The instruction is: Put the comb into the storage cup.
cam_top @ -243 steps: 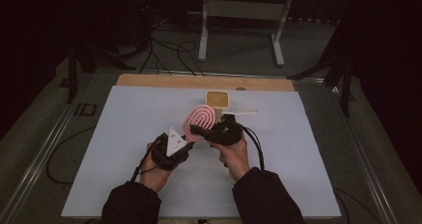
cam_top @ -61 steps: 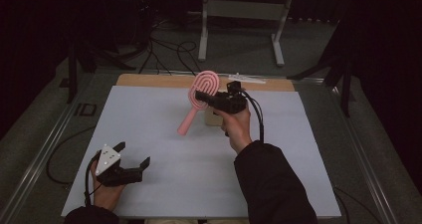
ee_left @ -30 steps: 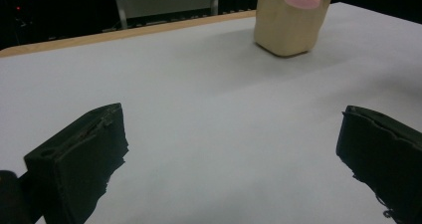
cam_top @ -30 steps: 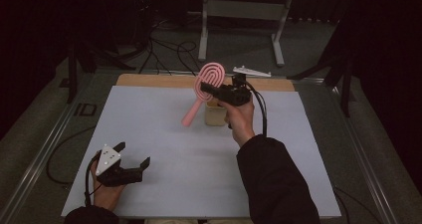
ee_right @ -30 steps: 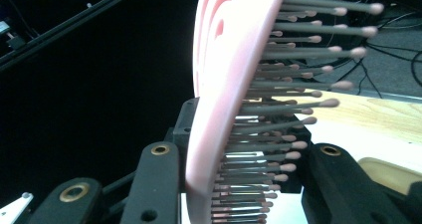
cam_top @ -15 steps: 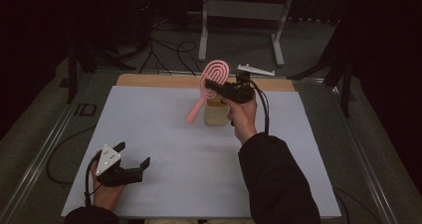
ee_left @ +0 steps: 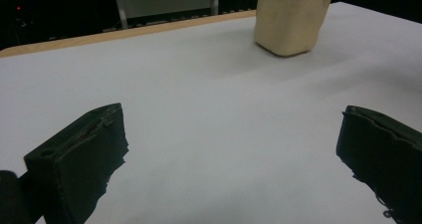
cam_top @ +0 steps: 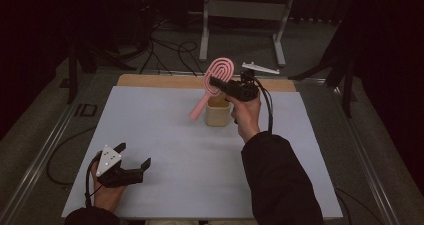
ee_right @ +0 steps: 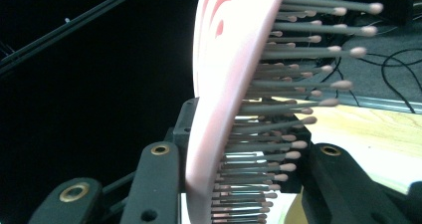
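While the left claw (cam_top: 131, 161) rests wide open, the raised right claw (cam_top: 223, 85) grips the pink hairbrush (cam_top: 216, 81) above the cup (cam_top: 218, 114)

Hairbrush (ee_right: 234, 84) top cut by frame edge; cup (ee_left: 291, 17) rim cropped.

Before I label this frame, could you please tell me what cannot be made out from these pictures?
- Inside of the beige cup: high view, hidden by the pink plastic hairbrush and the right gripper.
- Brush handle's lower end: left gripper view, cut off by the top edge.
- Small white object beyond the table: high view, too small to identify.
- Left gripper: open, holding nothing.
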Demonstrator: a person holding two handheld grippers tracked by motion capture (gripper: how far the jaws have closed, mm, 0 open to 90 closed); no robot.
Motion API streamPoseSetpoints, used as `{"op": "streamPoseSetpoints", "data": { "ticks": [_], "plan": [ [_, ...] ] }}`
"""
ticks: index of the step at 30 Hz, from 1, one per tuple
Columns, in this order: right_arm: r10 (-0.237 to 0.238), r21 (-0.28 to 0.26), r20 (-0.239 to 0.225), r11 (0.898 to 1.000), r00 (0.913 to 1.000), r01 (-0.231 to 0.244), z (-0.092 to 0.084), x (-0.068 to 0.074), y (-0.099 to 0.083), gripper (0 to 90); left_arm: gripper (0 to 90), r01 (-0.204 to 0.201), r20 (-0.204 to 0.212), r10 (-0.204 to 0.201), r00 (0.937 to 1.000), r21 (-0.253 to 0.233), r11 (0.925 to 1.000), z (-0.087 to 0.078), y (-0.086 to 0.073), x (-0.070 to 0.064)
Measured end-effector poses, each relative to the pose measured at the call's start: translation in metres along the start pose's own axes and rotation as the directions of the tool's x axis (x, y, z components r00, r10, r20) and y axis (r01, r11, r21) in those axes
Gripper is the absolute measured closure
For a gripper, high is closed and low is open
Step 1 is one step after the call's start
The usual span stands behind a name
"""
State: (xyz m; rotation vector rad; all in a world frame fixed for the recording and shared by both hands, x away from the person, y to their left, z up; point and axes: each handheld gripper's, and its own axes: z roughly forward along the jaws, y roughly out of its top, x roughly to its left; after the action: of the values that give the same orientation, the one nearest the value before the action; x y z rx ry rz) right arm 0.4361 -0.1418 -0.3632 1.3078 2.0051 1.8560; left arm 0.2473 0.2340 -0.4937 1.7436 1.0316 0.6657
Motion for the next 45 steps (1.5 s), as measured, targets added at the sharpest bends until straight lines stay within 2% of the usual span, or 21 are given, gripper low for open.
{"op": "streamPoseSetpoints", "data": {
  "ticks": [45],
  "plan": [
    [0.01,-0.063,0.109,0.998,0.994,-0.003,-0.01,-0.021,0.029,63.5,0.2,-0.003,0.002,0.003,1.0,0.003,1.0,0.0,0.0,0.0]
  ]
}}
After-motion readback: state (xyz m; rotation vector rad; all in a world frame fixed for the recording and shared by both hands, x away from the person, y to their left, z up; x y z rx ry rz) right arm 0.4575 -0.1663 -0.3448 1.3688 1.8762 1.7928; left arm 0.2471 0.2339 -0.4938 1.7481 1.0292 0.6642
